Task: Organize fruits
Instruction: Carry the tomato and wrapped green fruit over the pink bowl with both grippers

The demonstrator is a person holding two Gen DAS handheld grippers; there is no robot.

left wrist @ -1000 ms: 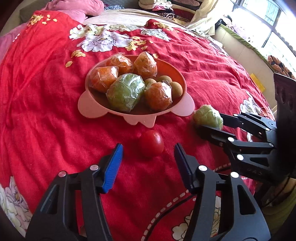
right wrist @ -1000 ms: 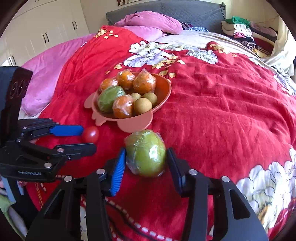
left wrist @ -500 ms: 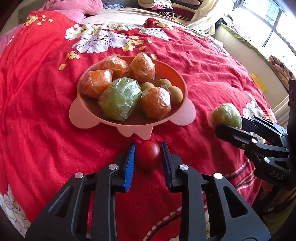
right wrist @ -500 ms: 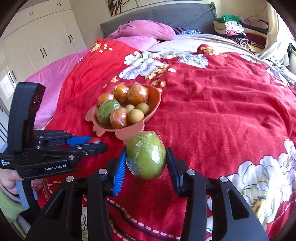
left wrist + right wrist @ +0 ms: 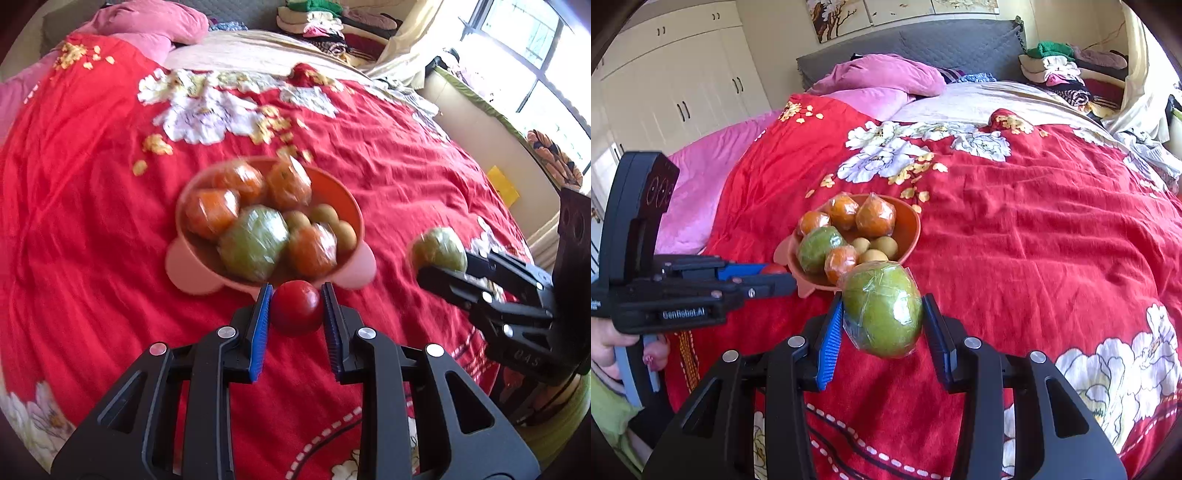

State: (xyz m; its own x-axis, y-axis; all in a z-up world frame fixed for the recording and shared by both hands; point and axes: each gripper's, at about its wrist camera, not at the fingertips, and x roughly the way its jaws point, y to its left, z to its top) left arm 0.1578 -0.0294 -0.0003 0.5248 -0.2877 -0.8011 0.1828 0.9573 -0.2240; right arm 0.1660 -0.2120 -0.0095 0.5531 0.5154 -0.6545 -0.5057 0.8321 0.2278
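Fruit fills both my claws. My left claw [image 5: 296,308] is clamped on the tomato [image 5: 296,307], blue pads pressed to either side of it, and I see it clear of the bedspread [image 5: 92,221], just in front of the bowl [image 5: 341,192]. From the right wrist view the left claw [image 5: 775,277] shows side-on with only a sliver of tomato [image 5: 774,268] between its fingers, touching or nearly touching the bowl's [image 5: 910,225] near rim; I cannot tell which.

My right claw [image 5: 882,321] grips the mango [image 5: 882,314], a green one in clear film, pinched at its sides with its lower end hanging free below the pads. It sits in the air near the bowl's front edge. In the left view the right claw [image 5: 439,262] and mango [image 5: 437,249] are well to the right of the bowl.

The bowl rests on the red flowered bedspread and holds four wrapped oranges [image 5: 875,219], another wrapped green mango [image 5: 818,247] and three small brown fruits [image 5: 884,245]. A hand [image 5: 605,341] grips the left handle at the frame's edge
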